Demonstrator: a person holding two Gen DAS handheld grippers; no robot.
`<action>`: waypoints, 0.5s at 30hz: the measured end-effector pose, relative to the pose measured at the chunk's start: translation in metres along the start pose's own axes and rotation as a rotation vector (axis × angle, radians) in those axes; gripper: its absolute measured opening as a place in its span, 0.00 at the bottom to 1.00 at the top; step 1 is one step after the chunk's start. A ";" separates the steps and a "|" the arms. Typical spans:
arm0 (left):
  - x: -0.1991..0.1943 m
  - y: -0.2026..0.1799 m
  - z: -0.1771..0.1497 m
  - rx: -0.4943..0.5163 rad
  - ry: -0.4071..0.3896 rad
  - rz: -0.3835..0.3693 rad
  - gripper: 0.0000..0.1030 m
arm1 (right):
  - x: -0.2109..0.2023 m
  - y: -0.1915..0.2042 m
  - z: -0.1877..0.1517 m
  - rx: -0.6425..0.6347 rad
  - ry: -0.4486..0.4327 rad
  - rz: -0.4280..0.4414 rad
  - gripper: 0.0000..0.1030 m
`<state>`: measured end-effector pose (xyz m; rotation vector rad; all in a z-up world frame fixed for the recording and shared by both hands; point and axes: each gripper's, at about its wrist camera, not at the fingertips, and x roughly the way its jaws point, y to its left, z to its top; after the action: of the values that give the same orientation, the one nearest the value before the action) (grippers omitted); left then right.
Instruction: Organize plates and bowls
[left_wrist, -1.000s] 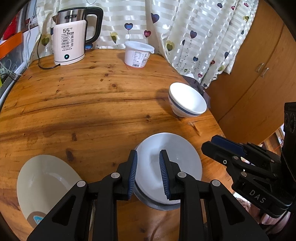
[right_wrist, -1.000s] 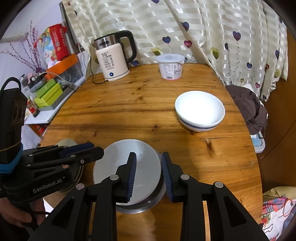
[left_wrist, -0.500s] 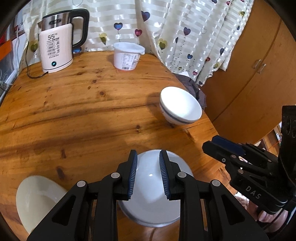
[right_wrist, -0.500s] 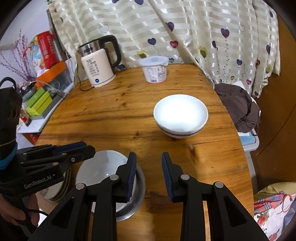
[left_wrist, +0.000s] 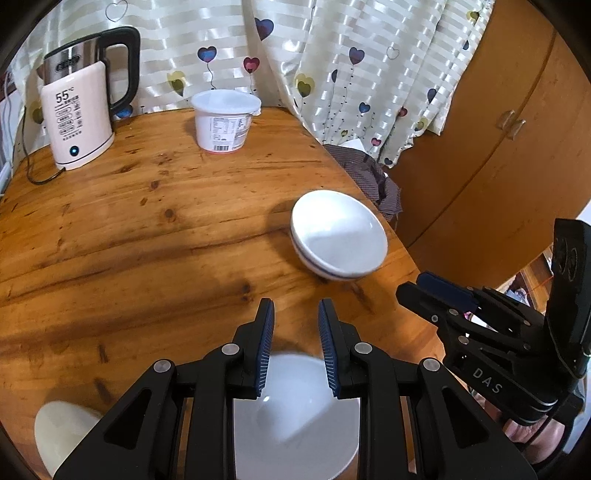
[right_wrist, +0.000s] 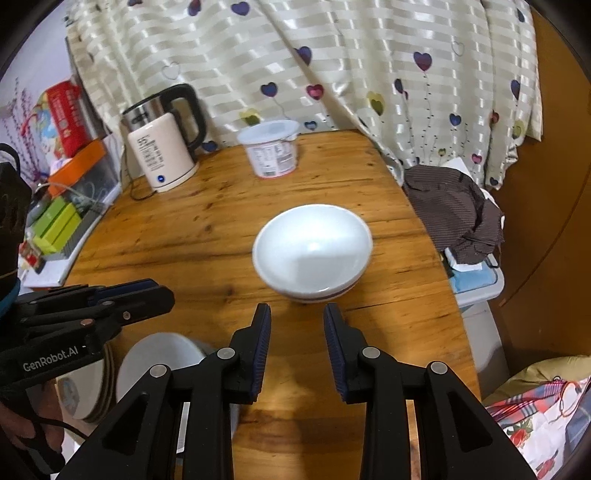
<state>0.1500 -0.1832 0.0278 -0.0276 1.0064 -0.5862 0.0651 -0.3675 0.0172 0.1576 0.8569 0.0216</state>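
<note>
Surface: round wooden table (right_wrist: 192, 236), knotty orange-brown planks, grain running across both views.
Far bowl: white ceramic bowl with a dark band under its rim (right_wrist: 312, 253) (left_wrist: 338, 240), upright, mouth up, near the table's right edge. Round, so no long axis; its rim looks oval only because of the lens and is a little blurred.
Near bowl: white ceramic bowl on a grey-rimmed dish (left_wrist: 295, 417) (right_wrist: 159, 365), at the near edge of the table, mouth up, partly hidden behind the left gripper's fingers.
Plates: cream plate with a small blue mark (left_wrist: 62, 432) at the near left edge of the table; in the right wrist view it reads as a short stack (right_wrist: 86, 387), lying flat.
Left gripper (left_wrist: 295, 332): released, blue-padded jaws a narrow gap apart, nothing between them; tips over bare wood just beyond the near bowl, pointing down and toward the far bowl.
Right gripper (right_wrist: 297, 330): released, empty, jaws parted with bare wood showing in the gap; tips just short of the far bowl, aimed at its near side, apart from it.
Background: white electric kettle with black handle (left_wrist: 79, 110) and white lidded plastic tub (left_wrist: 223, 120) at the table's far edge, against a heart-print curtain (right_wrist: 332, 74).
Off table: dark striped cloth (right_wrist: 454, 210) heaped beside the right edge.
</note>
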 end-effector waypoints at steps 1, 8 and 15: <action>0.002 -0.001 0.002 -0.001 0.004 -0.002 0.25 | 0.002 -0.003 0.002 0.004 0.000 -0.003 0.29; 0.022 -0.001 0.021 -0.010 0.032 -0.020 0.25 | 0.016 -0.021 0.011 0.039 0.012 -0.018 0.30; 0.044 -0.005 0.037 -0.016 0.066 -0.042 0.25 | 0.034 -0.036 0.021 0.073 0.029 -0.026 0.30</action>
<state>0.1952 -0.2173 0.0145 -0.0444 1.0763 -0.6210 0.1021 -0.4032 -0.0004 0.2153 0.8893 -0.0323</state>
